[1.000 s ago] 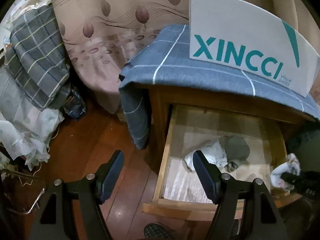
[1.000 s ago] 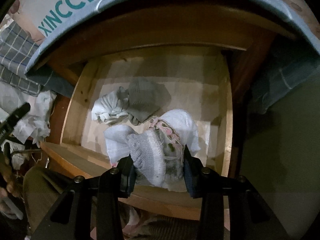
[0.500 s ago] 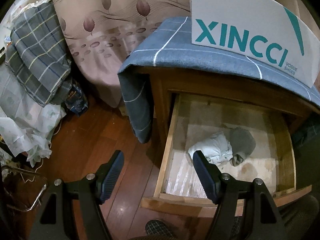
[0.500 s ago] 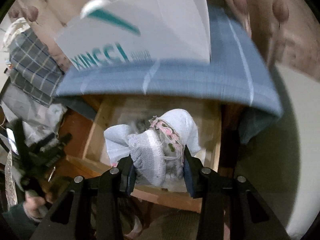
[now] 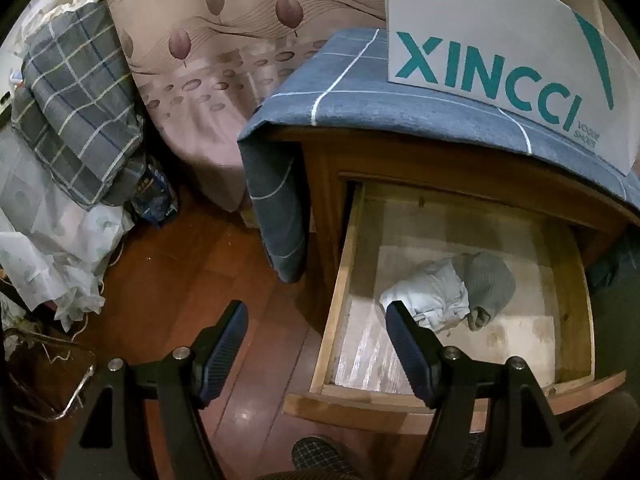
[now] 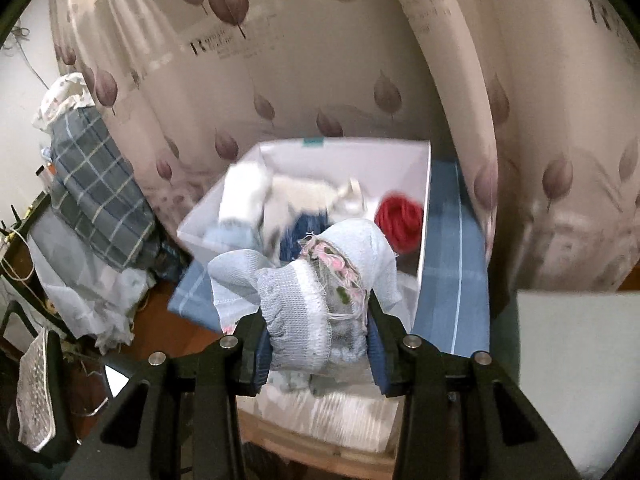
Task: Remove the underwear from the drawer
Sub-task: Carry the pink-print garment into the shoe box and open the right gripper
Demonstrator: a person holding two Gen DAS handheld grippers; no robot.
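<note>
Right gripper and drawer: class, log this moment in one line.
right gripper: shut on underwear | left gripper: open | drawer: open

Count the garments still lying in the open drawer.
2: a pale blue garment and a grey garment touching it on its right, mid-drawer. The tongs hide part of the floor.

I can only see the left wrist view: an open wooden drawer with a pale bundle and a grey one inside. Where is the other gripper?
Observer: The right gripper is raised above the drawer, shut on a bundle of underwear, pale blue with pink floral trim.
Operator: What is in front of it?
Observer: An open white shoe box on the blue checked cloth.
Operator: Is the box empty?
Observer: No. It holds a red item and blurred white and blue fabrics.
</note>
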